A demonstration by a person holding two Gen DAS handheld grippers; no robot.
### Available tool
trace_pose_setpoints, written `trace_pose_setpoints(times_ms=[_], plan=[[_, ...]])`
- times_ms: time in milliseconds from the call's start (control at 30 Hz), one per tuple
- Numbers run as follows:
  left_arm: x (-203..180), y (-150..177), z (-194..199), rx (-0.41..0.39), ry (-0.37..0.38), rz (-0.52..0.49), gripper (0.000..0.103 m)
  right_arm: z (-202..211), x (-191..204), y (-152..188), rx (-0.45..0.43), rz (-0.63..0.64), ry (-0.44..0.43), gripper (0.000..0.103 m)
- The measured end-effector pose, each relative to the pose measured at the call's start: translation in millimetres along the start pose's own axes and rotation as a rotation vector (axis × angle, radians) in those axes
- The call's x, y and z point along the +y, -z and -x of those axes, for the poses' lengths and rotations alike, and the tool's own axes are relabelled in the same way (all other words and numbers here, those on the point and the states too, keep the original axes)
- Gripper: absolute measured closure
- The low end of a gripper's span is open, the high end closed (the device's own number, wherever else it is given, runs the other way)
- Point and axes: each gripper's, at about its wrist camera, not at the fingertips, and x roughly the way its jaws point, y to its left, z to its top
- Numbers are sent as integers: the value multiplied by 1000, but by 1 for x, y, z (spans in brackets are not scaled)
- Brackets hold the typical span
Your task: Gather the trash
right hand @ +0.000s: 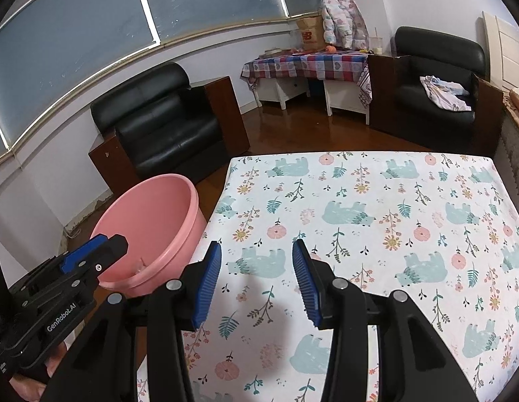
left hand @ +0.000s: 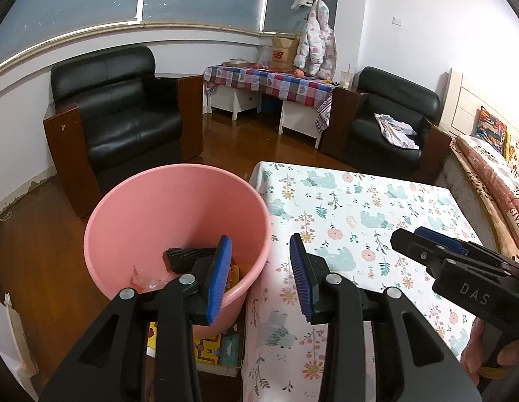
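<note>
Status: collection appears largely done. The pink bucket [left hand: 165, 221] stands on the floor just beside the table's left edge, and it holds the trash: a dark ribbed piece [left hand: 185, 258], a crumpled clear wrapper [left hand: 147, 279] and something yellow, partly hidden behind my finger. The tablecloth [right hand: 377, 221], as far as both views reach, shows no loose litter; I judge nothing is left there, though the near edge is masked by my own frames.

My left gripper [left hand: 261, 276] hangs over the bucket's near rim and the table edge, jaws spread wide, holding nothing. My right gripper [right hand: 256, 283] hovers above the cloth, jaws equally wide apart, also empty.

Surroundings: a colourful box or book [left hand: 219, 351] lies on the floor under the bucket's near side; whether it counts as trash I cannot tell. Two black armchairs [left hand: 125, 114] and a checked-cloth side table [left hand: 269, 82] stand well apart. Nothing obstructs either gripper.
</note>
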Motion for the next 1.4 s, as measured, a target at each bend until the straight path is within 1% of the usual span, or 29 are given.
trace_pose_setpoints(times_ms=[433,733,867,1000,1167,1400], plan=[[-22,-5,-1,-2,14,-37,67,11,-13,2,-16,-17,18,59],[-37,-6,-9,15,20,-46,67,16,-29,5,-21,-45,34,59],[-46,-6,-8,5,15,-74,67,20,-33,7,-31,-51,44,59],[-56,-6,-4,-10,10,-101,67,26,-36,10,-52,-50,58,59],[-67,-7,-2,-29,1,-114,67,40,-39,15,-108,-33,90,59],[-80,-4,3,-46,-3,-127,67,57,-44,20,-161,-44,82,59]])
